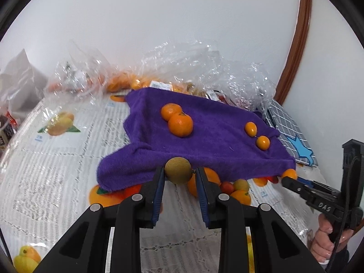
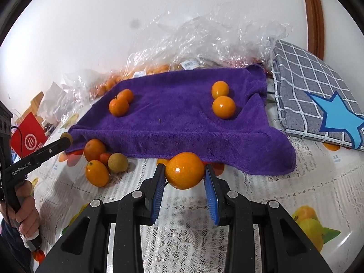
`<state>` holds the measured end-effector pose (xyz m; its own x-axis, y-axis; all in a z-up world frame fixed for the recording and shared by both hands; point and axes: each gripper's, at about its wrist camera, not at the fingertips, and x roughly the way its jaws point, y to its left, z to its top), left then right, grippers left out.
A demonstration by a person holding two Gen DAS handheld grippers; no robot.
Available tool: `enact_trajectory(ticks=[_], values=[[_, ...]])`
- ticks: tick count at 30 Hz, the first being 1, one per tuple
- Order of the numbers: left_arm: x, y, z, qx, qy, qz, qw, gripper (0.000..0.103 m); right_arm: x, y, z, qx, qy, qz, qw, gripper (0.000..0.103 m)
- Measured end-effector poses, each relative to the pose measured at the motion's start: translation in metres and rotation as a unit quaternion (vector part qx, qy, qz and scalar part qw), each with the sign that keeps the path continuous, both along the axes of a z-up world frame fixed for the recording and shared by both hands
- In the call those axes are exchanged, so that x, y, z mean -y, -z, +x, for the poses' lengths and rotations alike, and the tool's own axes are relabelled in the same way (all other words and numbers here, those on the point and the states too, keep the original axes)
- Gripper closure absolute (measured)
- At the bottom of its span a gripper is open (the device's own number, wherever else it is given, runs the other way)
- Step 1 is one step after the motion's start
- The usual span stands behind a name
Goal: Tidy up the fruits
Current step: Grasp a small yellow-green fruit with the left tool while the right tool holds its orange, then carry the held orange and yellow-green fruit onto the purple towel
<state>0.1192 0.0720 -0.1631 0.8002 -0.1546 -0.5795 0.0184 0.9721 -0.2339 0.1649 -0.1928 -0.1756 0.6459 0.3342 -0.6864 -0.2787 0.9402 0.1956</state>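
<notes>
On the purple towel (image 2: 177,111) two mandarins (image 2: 118,107) and two kumquats (image 2: 223,107) already sit paired, a few loose fruits (image 2: 97,173) wait below, while the right gripper (image 2: 184,179) grips an orange kumquat (image 2: 184,170) and the left gripper (image 1: 178,177) a brownish longan (image 1: 178,170).

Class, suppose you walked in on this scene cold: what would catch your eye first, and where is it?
The purple towel at the centre, with two orange pairs near its left and right sides. Next, each gripper holds fruit at the towel's near edge: left gripper a brown-green fruit, right gripper an orange.
</notes>
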Motion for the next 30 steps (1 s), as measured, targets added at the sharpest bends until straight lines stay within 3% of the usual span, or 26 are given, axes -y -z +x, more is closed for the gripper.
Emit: enact_trajectory(ticks=[10, 15, 20, 25, 30], values=[[-0.005, -0.019, 0.011, 0.003, -0.015, 0.003, 0.9999, 0.076, 0.013, -0.023, 0.0, 0.022, 0.008, 0.002, 1.0, 0.069], [-0.001, -0.034, 0.032, 0.005, -0.022, 0.018, 0.9996, 0.076, 0.019, -0.04, 0.02, 0.041, 0.012, -0.005, 0.999, 0.069], [0.003, -0.045, 0.06, 0.011, -0.033, 0.008, 0.9994, 0.076, 0.022, -0.053, 0.051, 0.054, 0.013, -0.003, 0.998, 0.069], [0.006, -0.033, 0.087, -0.004, -0.049, -0.003, 0.9988, 0.076, 0.018, -0.04, 0.075, 0.039, 0.008, -0.004, 0.999, 0.069], [0.005, -0.007, 0.105, -0.038, -0.089, 0.019, 0.9952, 0.076, 0.019, -0.015, 0.081, 0.0, 0.011, -0.005, 1.0, 0.069]])
